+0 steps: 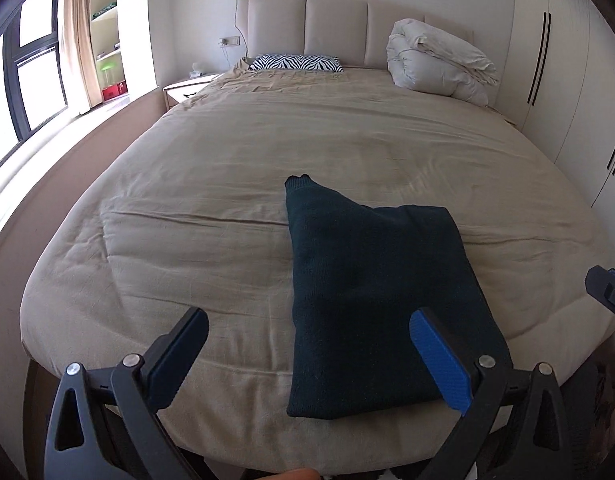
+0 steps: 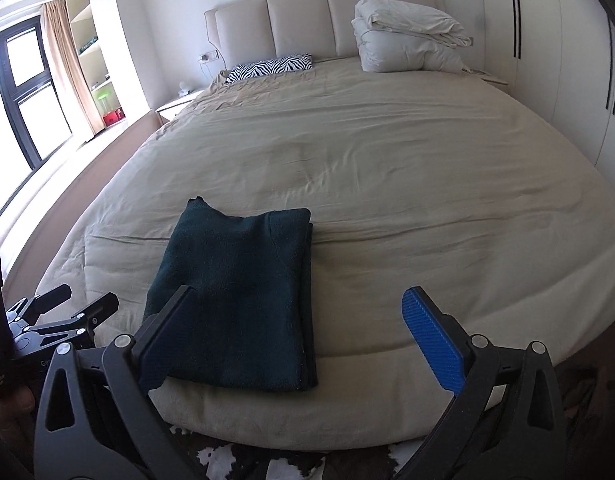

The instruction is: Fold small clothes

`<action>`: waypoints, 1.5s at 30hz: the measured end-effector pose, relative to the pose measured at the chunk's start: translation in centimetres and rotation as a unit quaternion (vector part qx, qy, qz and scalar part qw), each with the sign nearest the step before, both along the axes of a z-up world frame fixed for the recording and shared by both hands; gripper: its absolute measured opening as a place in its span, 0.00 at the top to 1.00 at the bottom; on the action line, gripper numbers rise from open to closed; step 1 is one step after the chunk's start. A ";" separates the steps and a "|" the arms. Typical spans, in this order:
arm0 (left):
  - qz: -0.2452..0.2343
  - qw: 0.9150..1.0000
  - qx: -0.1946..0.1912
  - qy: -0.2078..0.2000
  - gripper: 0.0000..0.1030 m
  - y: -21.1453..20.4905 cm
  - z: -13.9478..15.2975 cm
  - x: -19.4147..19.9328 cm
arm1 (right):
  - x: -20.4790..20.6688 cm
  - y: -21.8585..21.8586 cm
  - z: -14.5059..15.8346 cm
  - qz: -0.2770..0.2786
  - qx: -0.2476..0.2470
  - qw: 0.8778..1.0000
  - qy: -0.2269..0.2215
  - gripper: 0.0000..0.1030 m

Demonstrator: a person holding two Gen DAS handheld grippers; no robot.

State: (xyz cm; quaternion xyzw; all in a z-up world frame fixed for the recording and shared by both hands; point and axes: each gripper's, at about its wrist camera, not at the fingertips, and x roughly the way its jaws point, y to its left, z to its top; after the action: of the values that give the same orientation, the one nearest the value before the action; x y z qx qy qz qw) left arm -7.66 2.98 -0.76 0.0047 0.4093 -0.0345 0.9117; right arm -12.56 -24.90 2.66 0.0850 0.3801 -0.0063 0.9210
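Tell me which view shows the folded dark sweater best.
The right wrist view: the dark sweater shows its full outline, only its near left corner behind a finger. In the left wrist view, a finger covers the sweater's near right corner.

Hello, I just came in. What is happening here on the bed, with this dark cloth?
A person is folding small clothes with a handheld gripper in each hand. A dark green garment lies folded into a rough rectangle near the foot edge of the bed, with one narrow end sticking out at its far corner. Both the left gripper and the right gripper are open and hold nothing; they hover near the cloth. A folded white duvet and a zebra pillow sit by the headboard.
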 end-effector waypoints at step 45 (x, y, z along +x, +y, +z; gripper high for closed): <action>0.018 0.998 0.014 0.058 0.00 0.5 -4.0 1.8 | 3.4 2.6 -7.0 0.015 -0.006 0.994 0.106 0.00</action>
State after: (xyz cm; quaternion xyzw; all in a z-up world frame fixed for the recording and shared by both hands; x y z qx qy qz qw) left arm -5.90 3.46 -4.80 0.0078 0.4622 -0.0124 0.8867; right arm -9.19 -22.30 -4.31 0.0728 0.4770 -0.0039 0.8758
